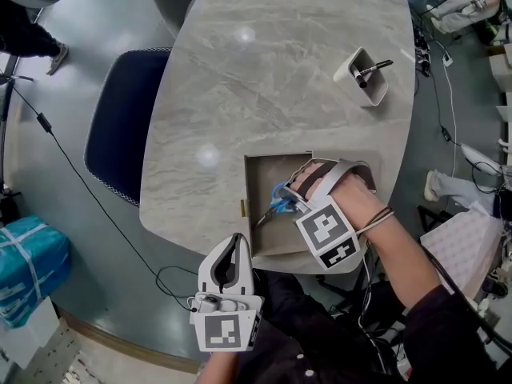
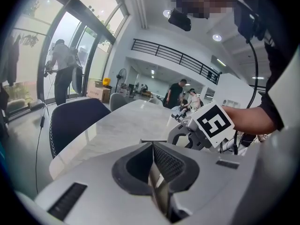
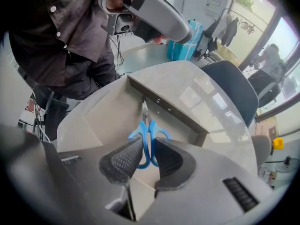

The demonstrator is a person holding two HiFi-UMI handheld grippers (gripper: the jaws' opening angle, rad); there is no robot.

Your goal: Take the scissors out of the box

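The blue-handled scissors (image 1: 279, 203) (image 3: 148, 134) sit between the pads of my right gripper (image 1: 294, 190) (image 3: 146, 159), which points steeply down into the open grey box (image 1: 275, 161) (image 3: 165, 110) at the table's near edge. Both pads press on the handles, and the metal blades point toward the box's far wall. My left gripper (image 1: 233, 246) (image 2: 153, 159) hovers at the table's near edge, left of the box, with its jaws together and nothing in them. In the left gripper view, the right gripper's marker cube (image 2: 213, 123) shows ahead to the right.
A white holder (image 1: 365, 76) with a dark pen stands at the table's far right. A navy chair (image 1: 122, 125) stands at the table's left side. On the floor lie a teal bag (image 1: 29, 262) and cables. People stand in the background.
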